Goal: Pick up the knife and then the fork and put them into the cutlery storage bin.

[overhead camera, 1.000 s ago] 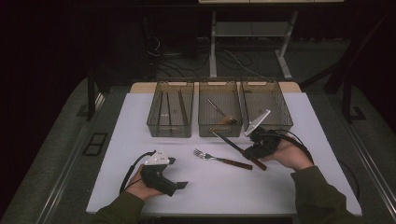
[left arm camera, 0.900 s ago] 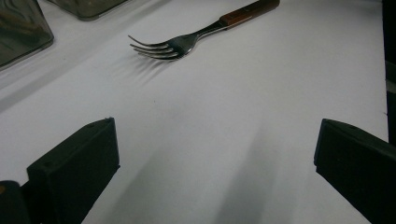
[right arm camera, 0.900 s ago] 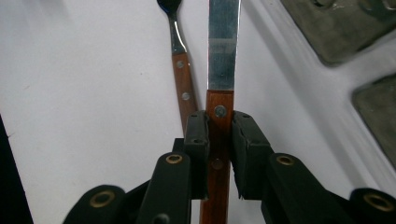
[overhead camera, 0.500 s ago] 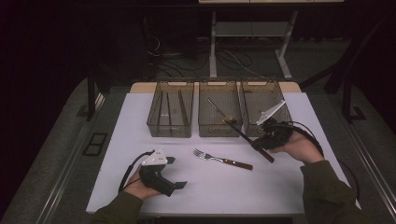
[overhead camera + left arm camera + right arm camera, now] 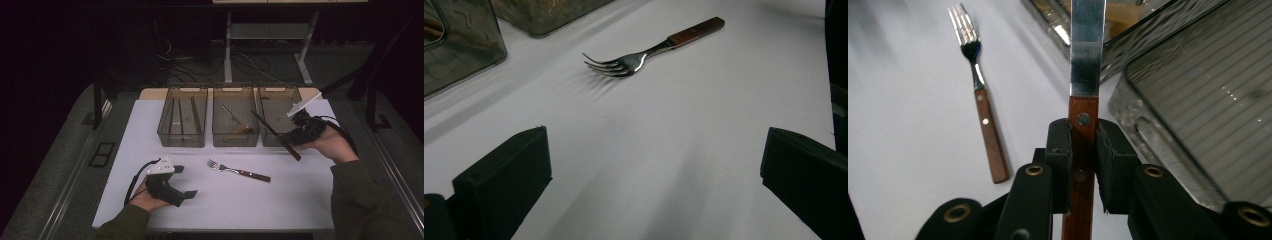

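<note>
High view: white counter (image 5: 300, 200) in a dark room, three bins (image 5: 182, 122) far side; fork (image 5: 239, 171) mid-counter; right tongs (image 5: 291, 135) clamped on knife (image 5: 272, 132) over the right bin; left tongs (image 5: 182, 181) apart, near left

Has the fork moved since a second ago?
No. The fork lies on the table in front of the middle bin, tines left, as before.
</note>
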